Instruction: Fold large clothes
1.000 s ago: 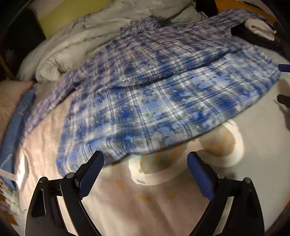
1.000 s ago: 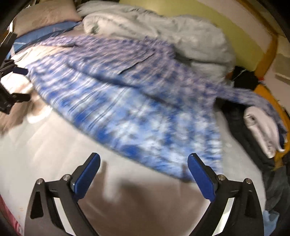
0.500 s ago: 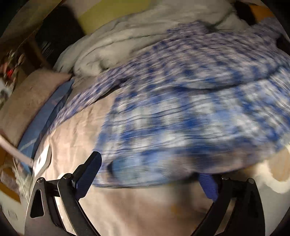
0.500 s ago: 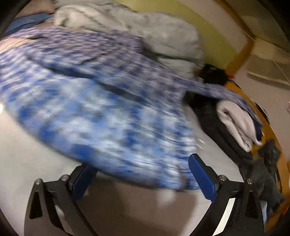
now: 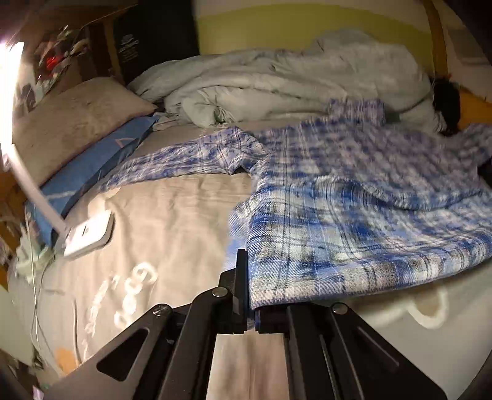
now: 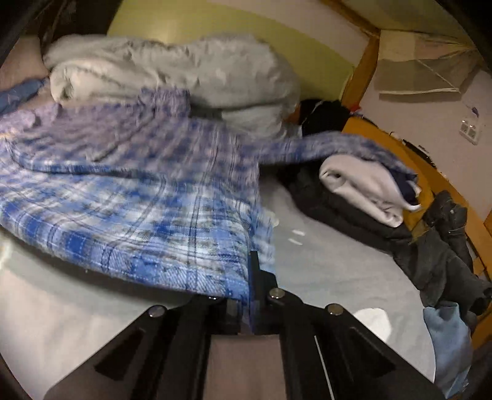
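both grippers sit low over the bed sheet (image 5: 172,215), pointing forward: left gripper (image 5: 247,289) and right gripper (image 6: 249,283) each clenched on the plaid shirt (image 5: 353,221) hem corners.

Bed (image 5: 172,215) under plaid shirt (image 5: 353,215), rumpled duvet (image 5: 276,86), pillow (image 5: 70,123), dark clothes (image 6: 353,209)

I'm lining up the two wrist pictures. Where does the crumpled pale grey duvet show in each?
Left wrist: crumpled pale grey duvet at upper centre, behind the blue plaid flannel shirt.
Right wrist: duvet at upper left, behind the shirt.
Shared landmark: yellow-green wall behind the duvet.
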